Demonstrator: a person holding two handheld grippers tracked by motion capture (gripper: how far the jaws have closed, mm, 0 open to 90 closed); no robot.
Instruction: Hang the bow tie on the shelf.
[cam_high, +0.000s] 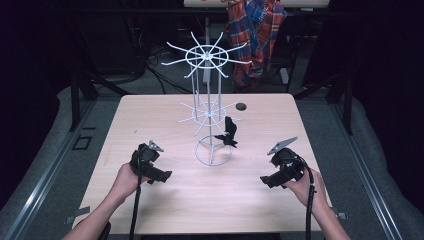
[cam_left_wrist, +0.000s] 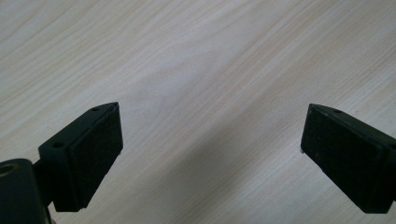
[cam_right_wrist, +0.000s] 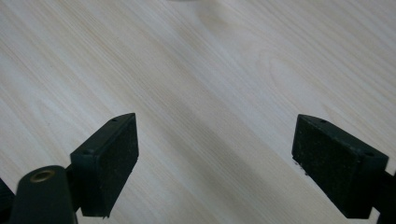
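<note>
Wood worktop (cam_high: 165, 200) under both my tongs, L (cam_left_wrist: 210, 154) & R (cam_right_wrist: 215, 158), each released, nothing between; black clip (cam_high: 228, 134) hangs on rack (cam_high: 207, 112).

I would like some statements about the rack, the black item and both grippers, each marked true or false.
1. The white wire rack stands upright on the table. True.
2. A black item hangs on the rack's lower tier. True.
3. The left gripper is shut on the black item. False: its jaws are wide apart over bare wood, nothing between them.
4. The right gripper is open and empty. True.
5. The rack lies on its side. False: it stands on its ring base.
6. Both hands hold the rack. False: each hand holds a gripper, apart from the rack.
</note>
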